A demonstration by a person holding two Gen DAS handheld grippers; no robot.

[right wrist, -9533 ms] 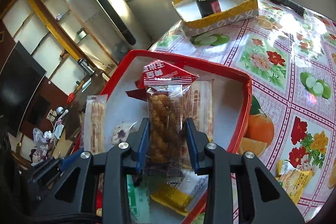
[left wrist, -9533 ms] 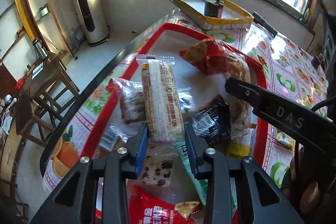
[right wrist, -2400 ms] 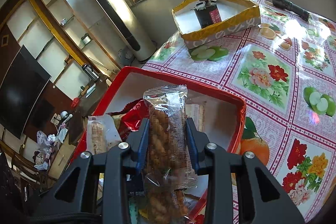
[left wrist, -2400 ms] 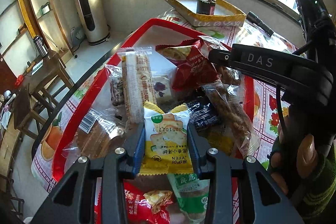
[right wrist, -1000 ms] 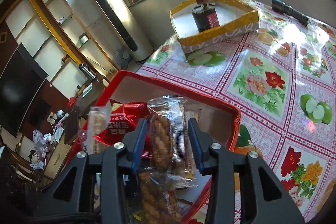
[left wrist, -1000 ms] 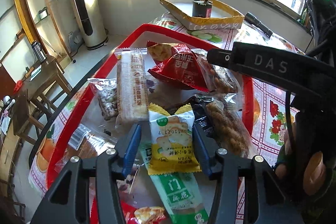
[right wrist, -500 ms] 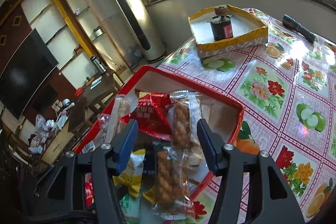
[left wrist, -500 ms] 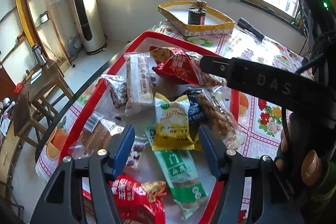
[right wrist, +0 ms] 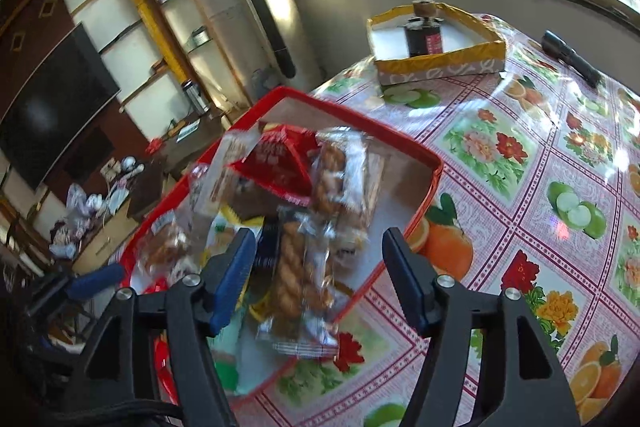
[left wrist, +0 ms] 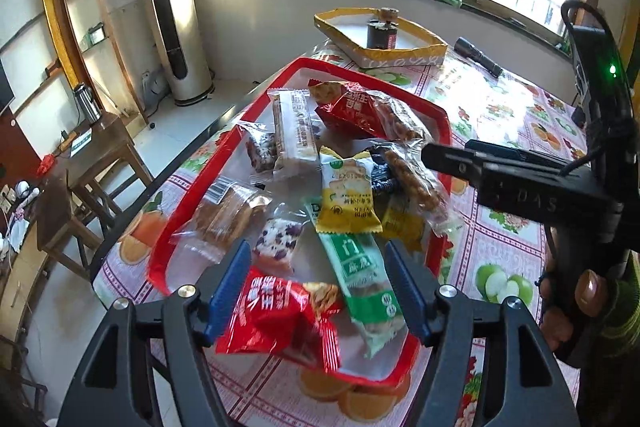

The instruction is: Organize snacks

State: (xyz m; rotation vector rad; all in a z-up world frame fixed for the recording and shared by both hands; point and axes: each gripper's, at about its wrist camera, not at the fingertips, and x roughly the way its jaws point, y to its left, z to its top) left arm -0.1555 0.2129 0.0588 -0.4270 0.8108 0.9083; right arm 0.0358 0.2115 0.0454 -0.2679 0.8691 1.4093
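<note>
A red tray (left wrist: pixel 444 123) on the flowered tablecloth holds several wrapped snacks. Among them are a yellow cracker pack (left wrist: pixel 347 190), a green pack (left wrist: pixel 360 269), red bags (left wrist: pixel 280 319) and twisted fried-dough packs (left wrist: pixel 416 183). My left gripper (left wrist: pixel 318 289) is open and empty above the tray's near end. My right gripper (right wrist: pixel 318 281) is open and empty above the tray's near right side, over a twisted dough pack (right wrist: pixel 294 279). The tray also shows in the right wrist view (right wrist: pixel 434 171), slightly blurred. The right gripper's body shows in the left wrist view (left wrist: pixel 520 183).
A yellow-rimmed box (left wrist: pixel 400 53) with a dark can (left wrist: pixel 382 33) stands at the table's far end, a black flashlight (left wrist: pixel 478 57) beside it. The table edge runs along the left; wooden stools (left wrist: pixel 80 163) and a tall floor air conditioner (left wrist: pixel 172 11) stand beyond it.
Both grippers have let go of their packs, opened wide and pulled back and up from the tray. The yellow cracker pack and the twisted dough pack now lie in the tray.
</note>
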